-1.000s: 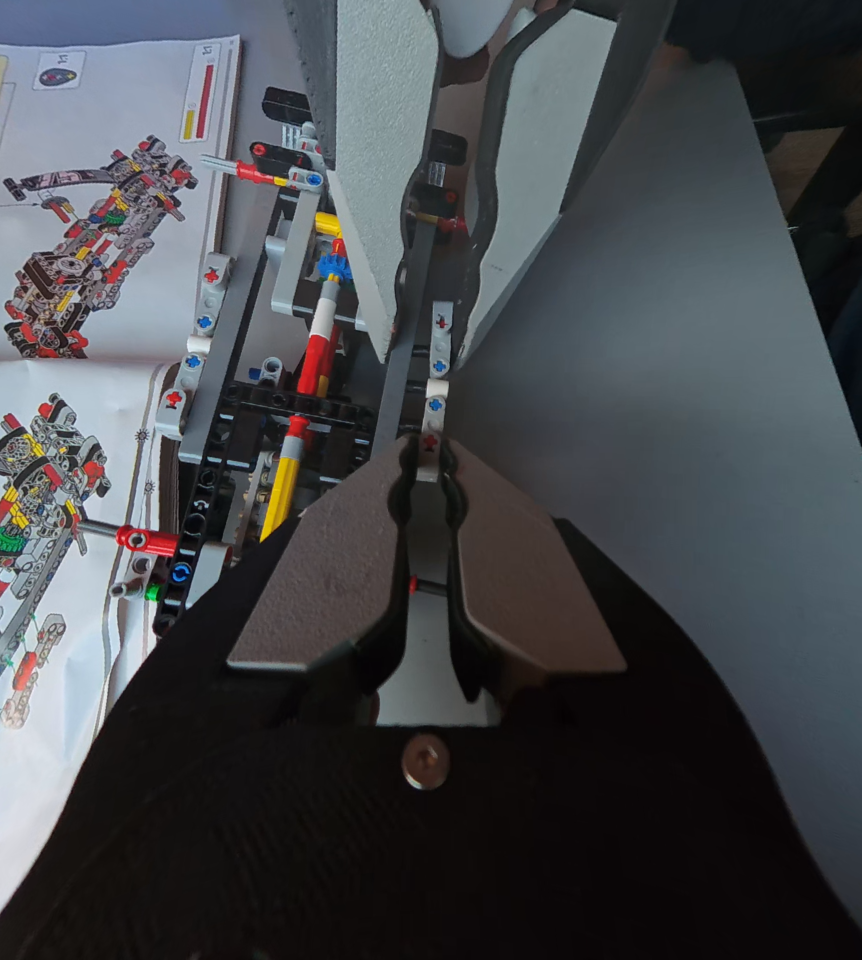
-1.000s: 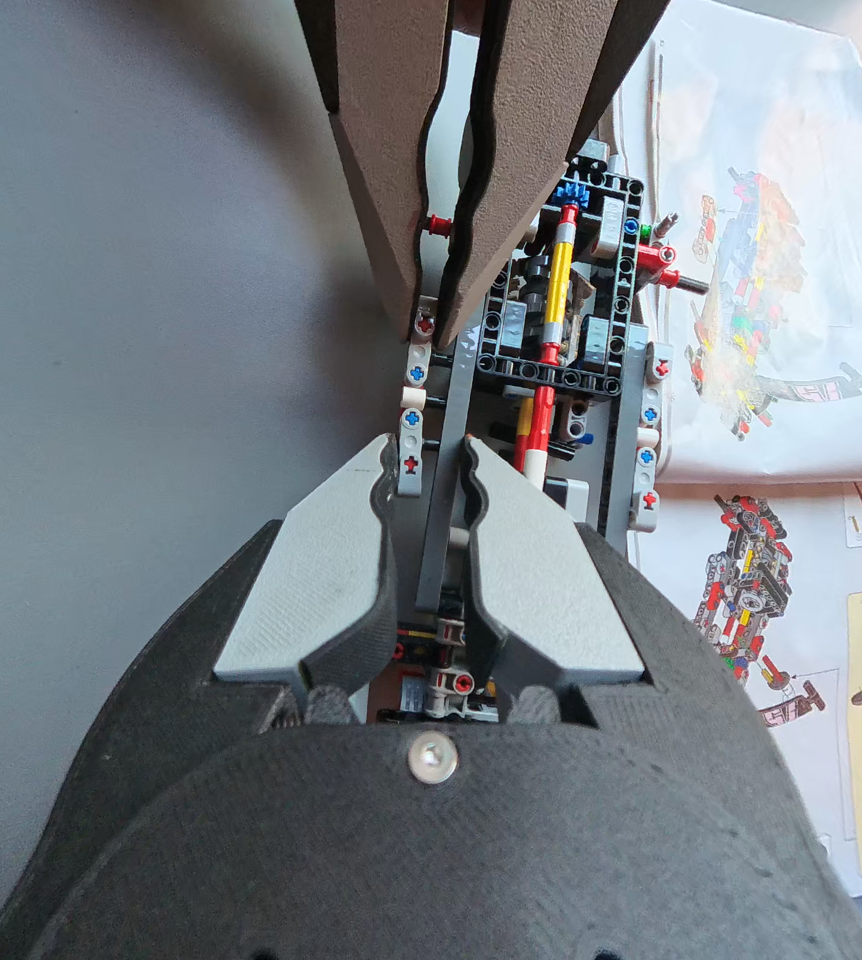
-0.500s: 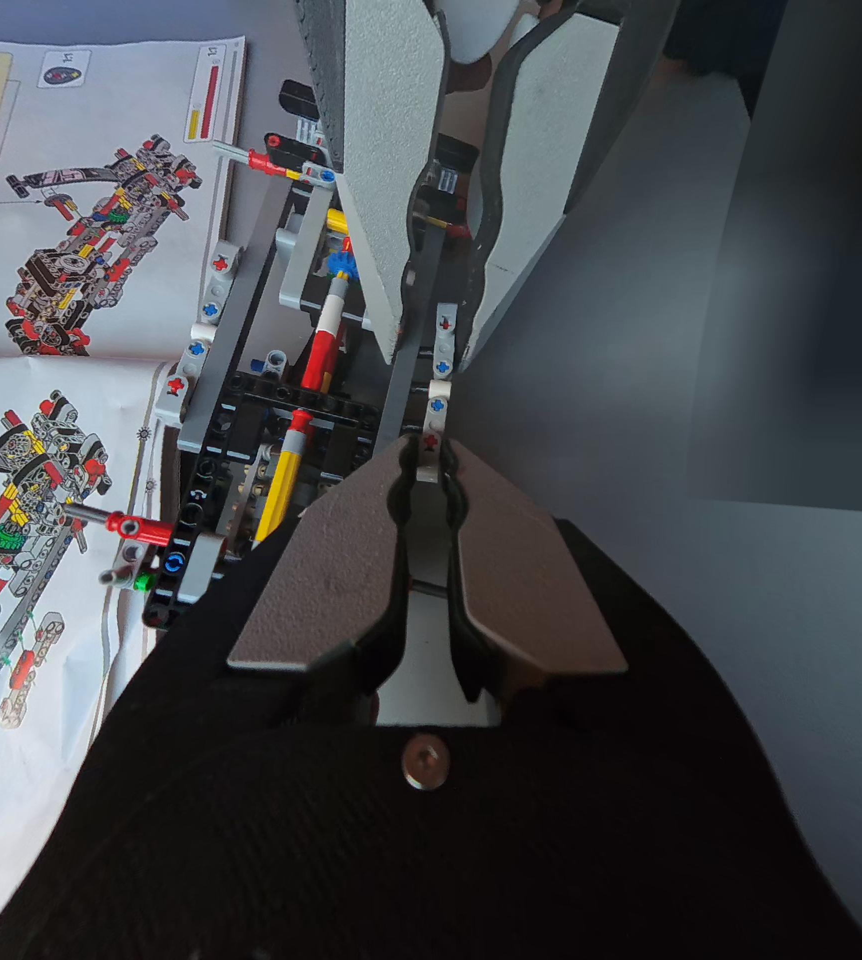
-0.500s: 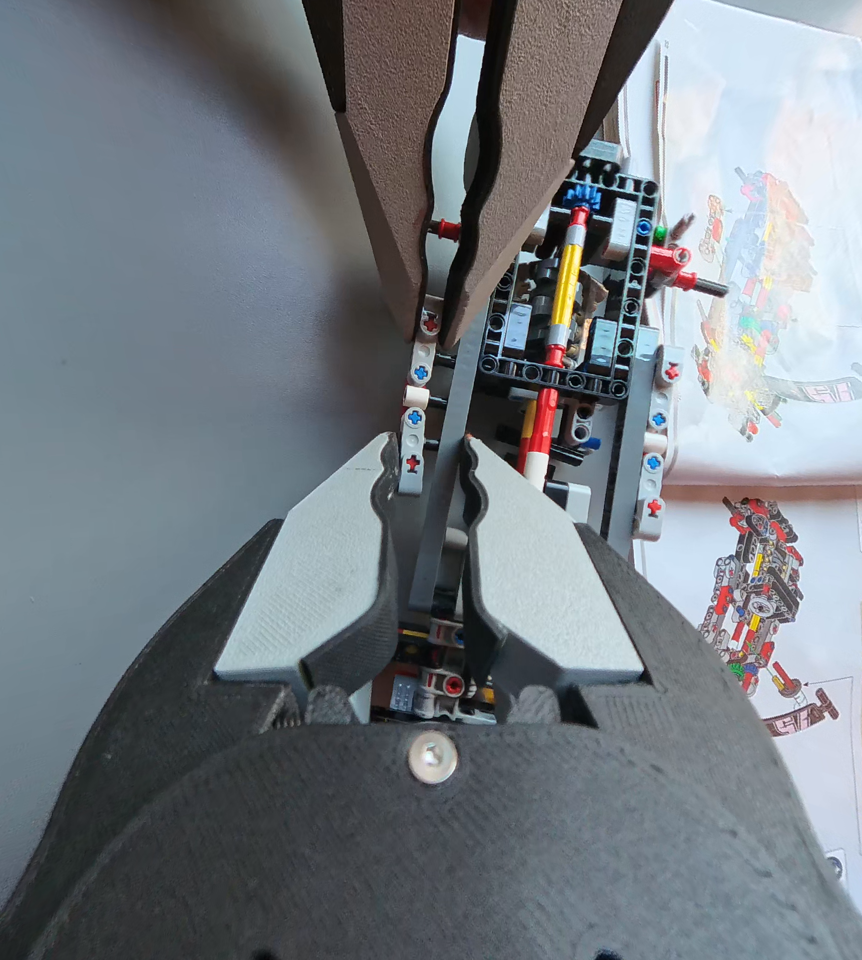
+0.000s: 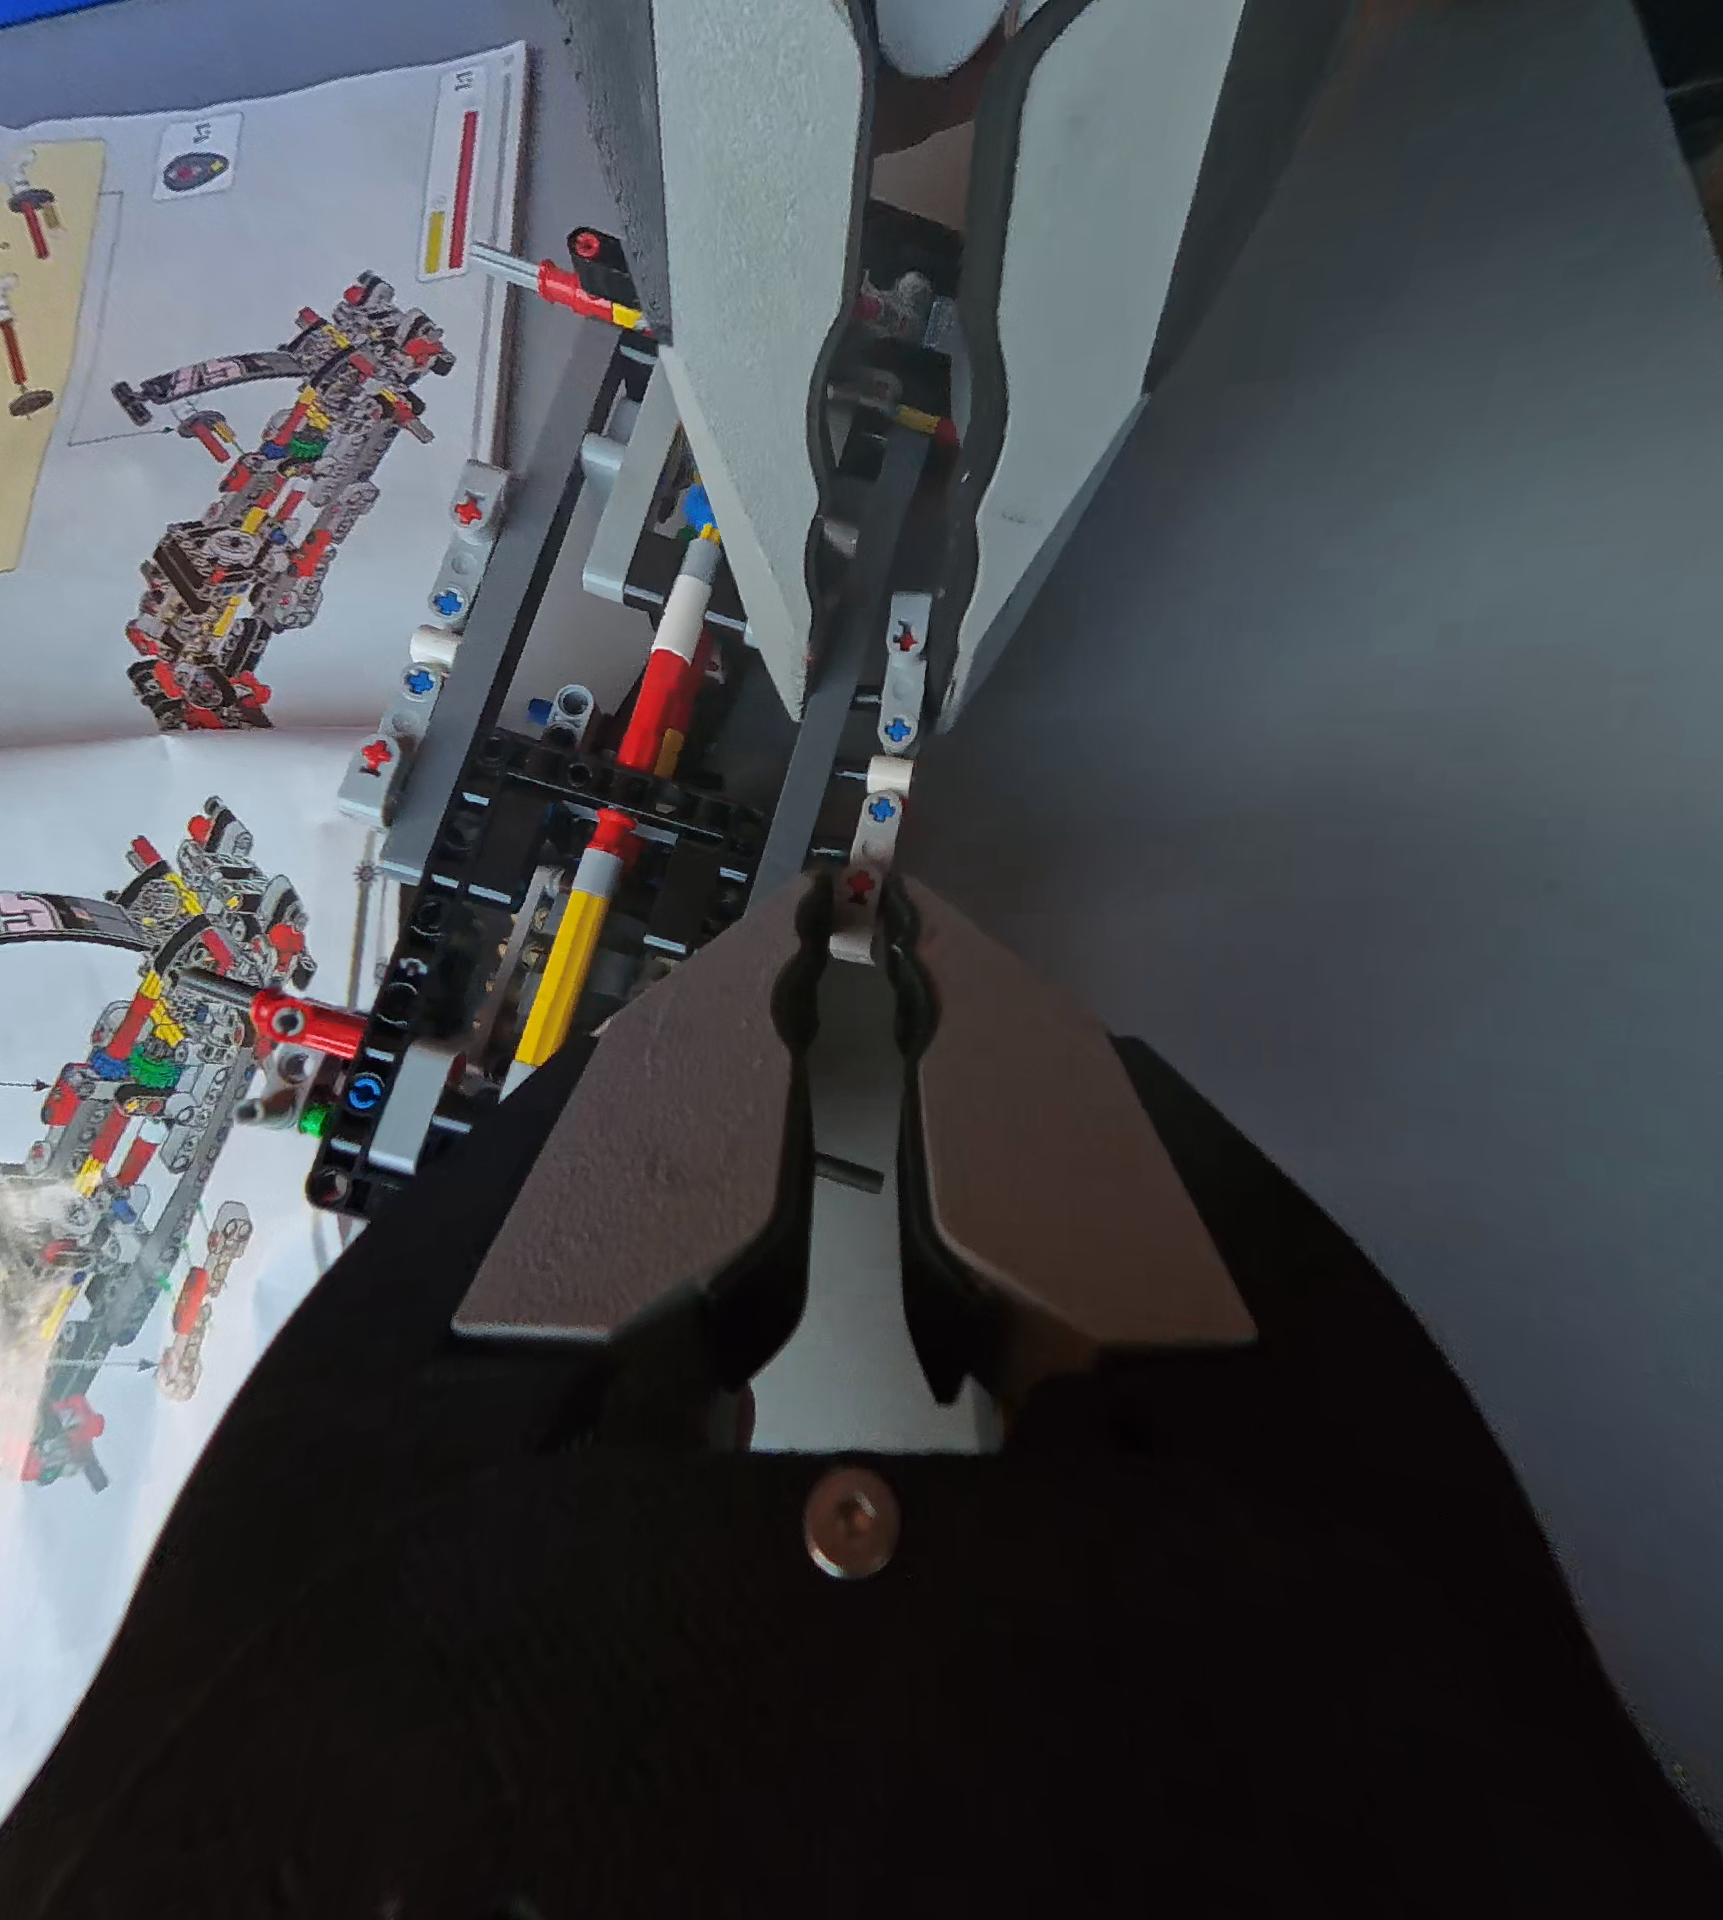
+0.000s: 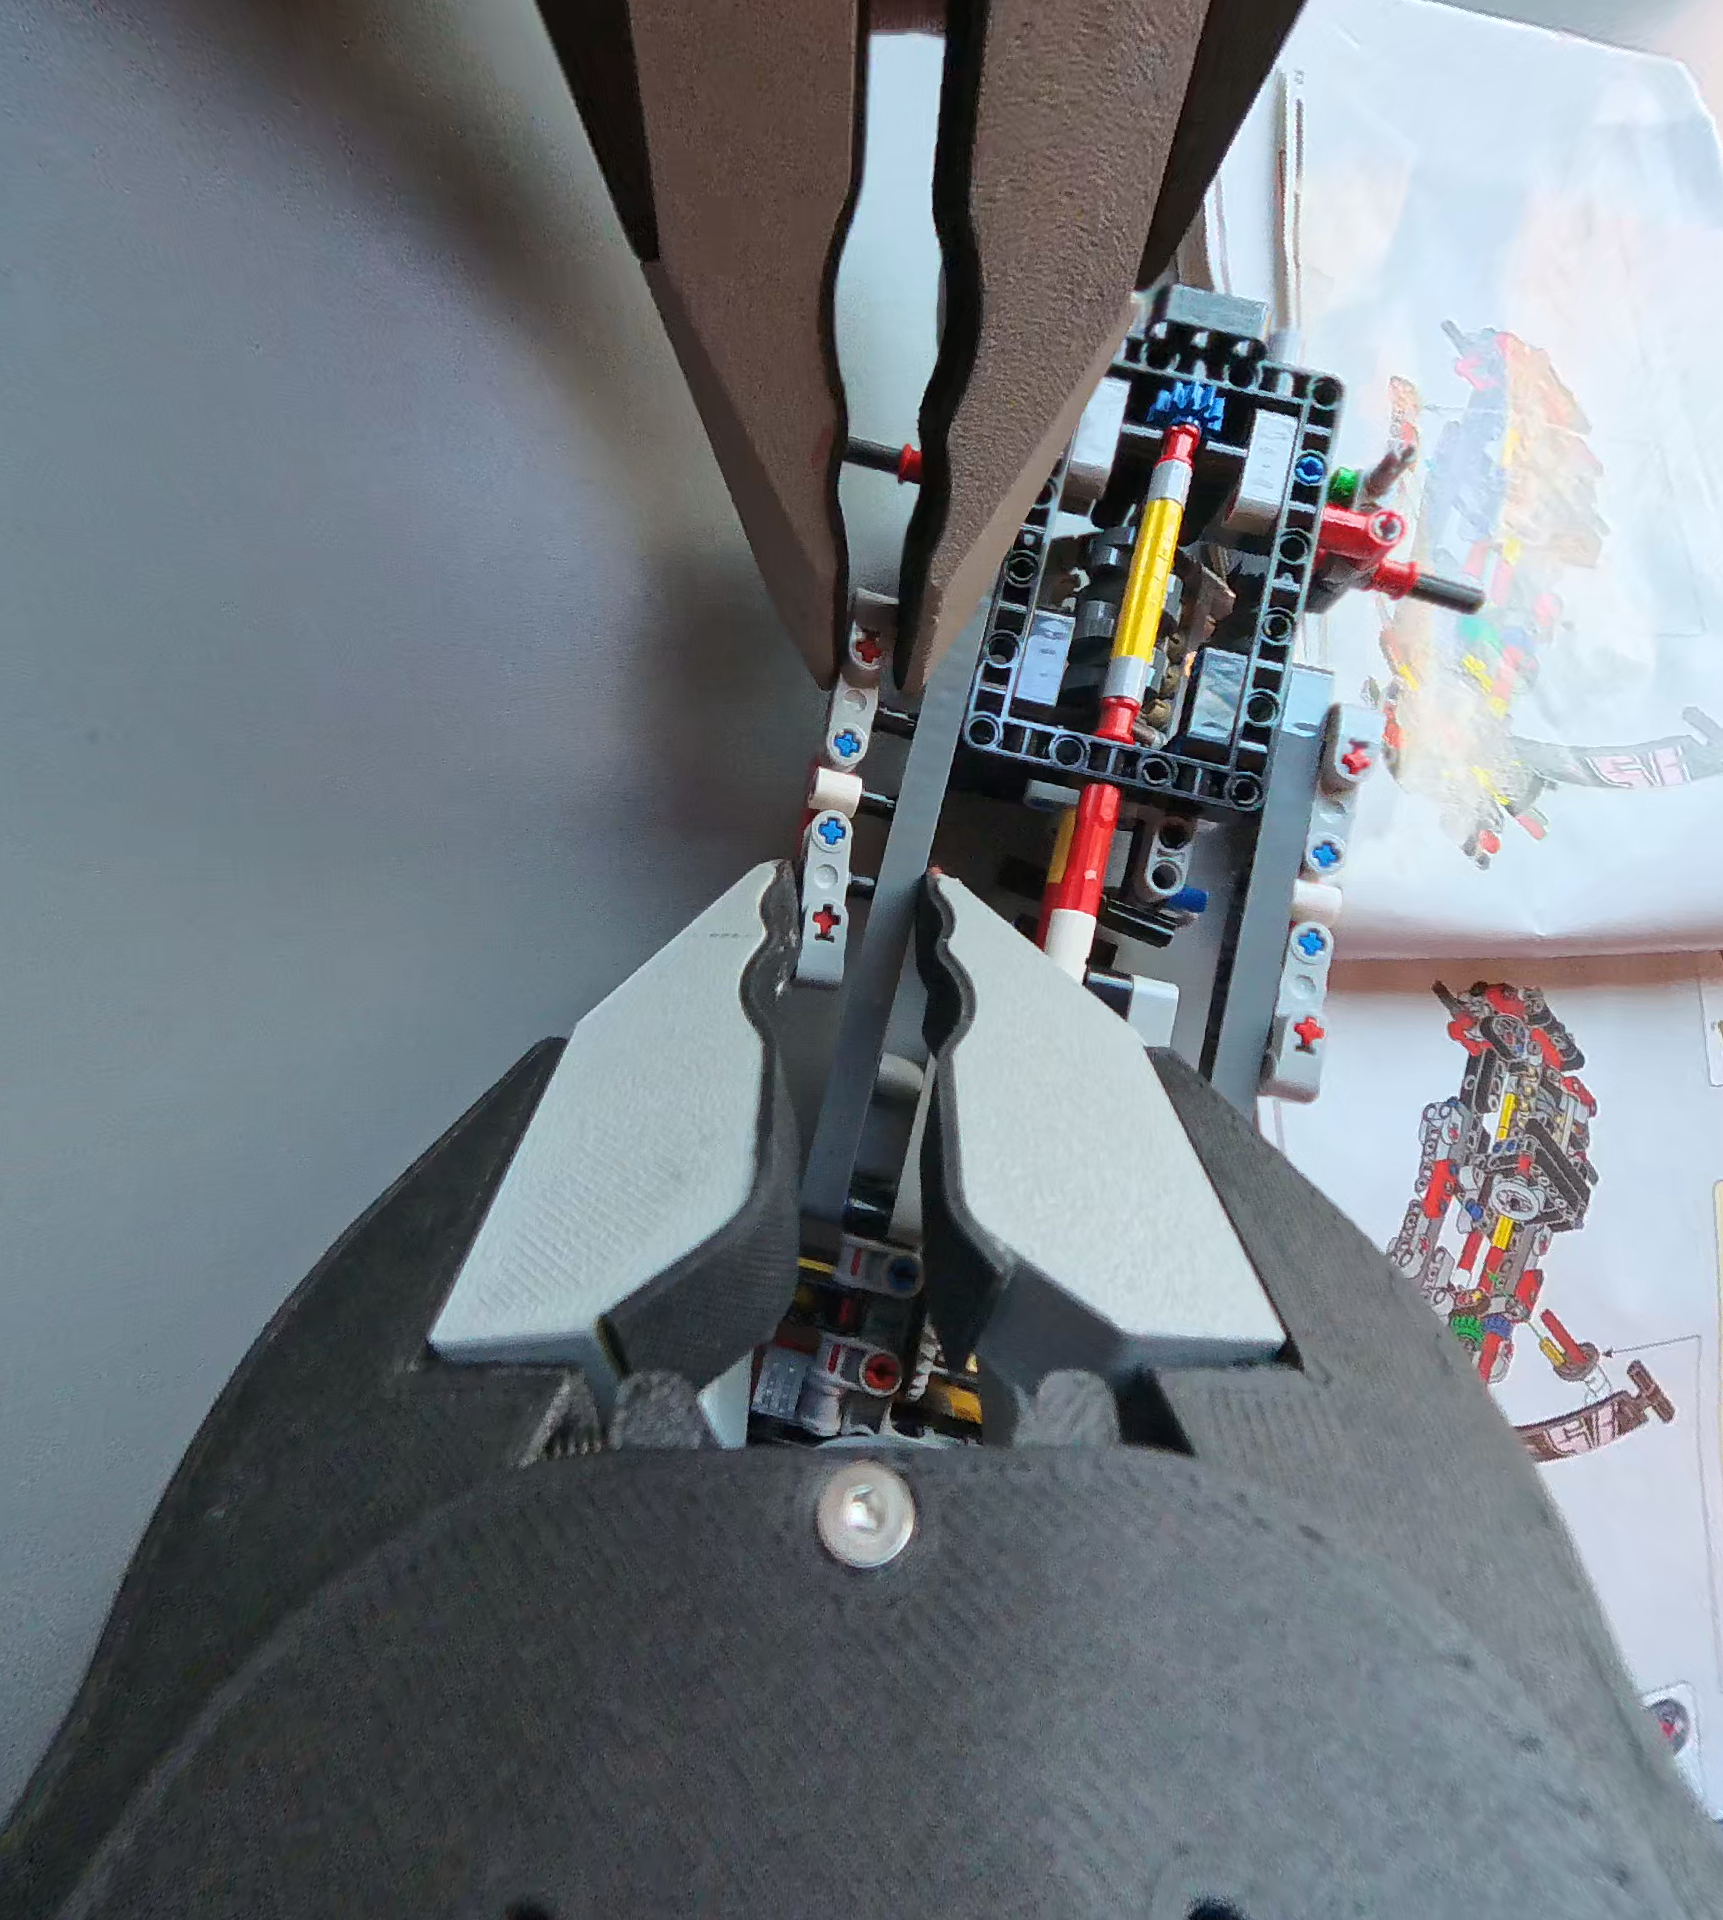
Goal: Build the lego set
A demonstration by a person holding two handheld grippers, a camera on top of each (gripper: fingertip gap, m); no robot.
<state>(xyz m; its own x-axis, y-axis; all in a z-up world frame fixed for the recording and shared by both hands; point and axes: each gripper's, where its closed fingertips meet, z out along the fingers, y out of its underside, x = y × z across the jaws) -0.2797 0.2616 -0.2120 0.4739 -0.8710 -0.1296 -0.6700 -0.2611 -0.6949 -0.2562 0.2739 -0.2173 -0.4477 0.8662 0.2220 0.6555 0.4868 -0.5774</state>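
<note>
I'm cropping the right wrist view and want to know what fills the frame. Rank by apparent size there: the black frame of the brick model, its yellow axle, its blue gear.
1. Black frame, clearly the largest.
2. Yellow axle, long and thin, inside the frame.
3. Blue gear, smallest, at the axle's far end, so distance may shrink it a little.

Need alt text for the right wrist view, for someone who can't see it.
The right gripper clamps the near end of a brick-built chassis, its pads squeezing a light grey link and dark grey side beam. The left gripper pinches a matching link at the far end. An open instruction booklet lies to the right on the grey table.
</note>
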